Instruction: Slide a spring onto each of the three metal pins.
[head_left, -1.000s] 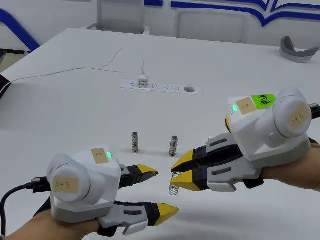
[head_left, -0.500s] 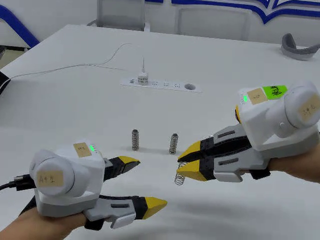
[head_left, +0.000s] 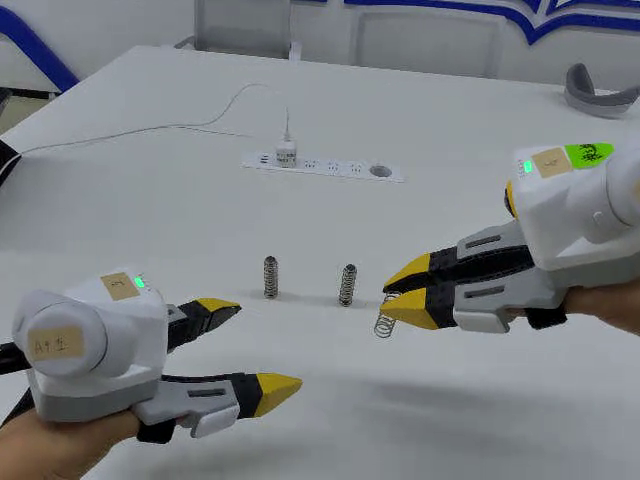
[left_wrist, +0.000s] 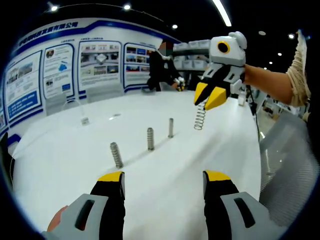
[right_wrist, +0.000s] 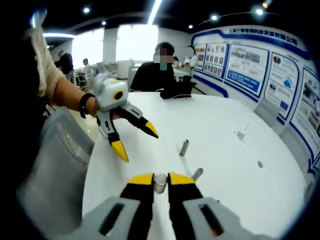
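You are pinching a spring (head_left: 384, 322) between the almost-closed yellow tips of your right hand-held gripper (head_left: 396, 295), and it is hanging down from them over the white desk (head_left: 150, 200). Your left hand-held gripper (head_left: 266, 345) is hovering with its jaws spread wide, gripping nothing. A spring-covered pin (head_left: 271, 277) and a second spring-covered pin (head_left: 348, 285) are standing upright on the desk between your two tools. In the left gripper view, a bare pin (left_wrist: 170, 127) is standing in line beyond them, near the hanging spring.
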